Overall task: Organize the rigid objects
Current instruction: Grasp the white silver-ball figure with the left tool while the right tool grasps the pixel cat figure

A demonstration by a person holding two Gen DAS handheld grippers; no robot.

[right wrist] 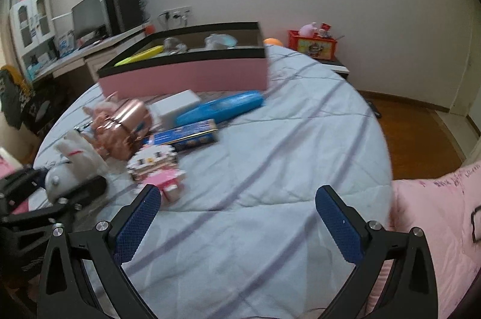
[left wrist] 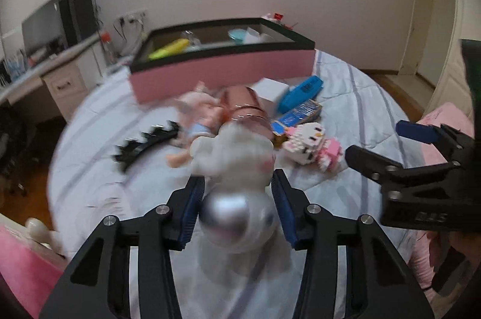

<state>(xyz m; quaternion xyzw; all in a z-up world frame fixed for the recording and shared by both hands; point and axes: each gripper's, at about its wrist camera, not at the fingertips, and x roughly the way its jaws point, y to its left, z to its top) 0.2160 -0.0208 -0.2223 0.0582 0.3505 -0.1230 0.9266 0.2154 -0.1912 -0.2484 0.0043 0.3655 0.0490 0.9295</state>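
Note:
My left gripper point(left wrist: 237, 198) has its blue pads against both sides of a white toy figure point(left wrist: 240, 168) with a silver dome, low over the bed; the figure is blurred. The same toy point(right wrist: 69, 168) sits at the far left of the right wrist view. My right gripper point(right wrist: 237, 216) is open over bare sheet, and nothing is between its fingers. A pink-and-white block-built cat point(right wrist: 156, 165) lies just left of its left fingertip. Beyond are a rose-gold cylinder point(left wrist: 243, 108), a blue case point(right wrist: 219, 108), a dark blue tin point(right wrist: 186, 135) and a small white box point(right wrist: 177, 105).
A pink box with a black rim point(right wrist: 183, 75) stands at the far side of the bed point(right wrist: 285, 138) and holds several items. A black toothed clip point(left wrist: 147, 144) lies left. A desk with a monitor point(right wrist: 90, 18) is at the left, a pink quilt point(right wrist: 436, 213) at the right.

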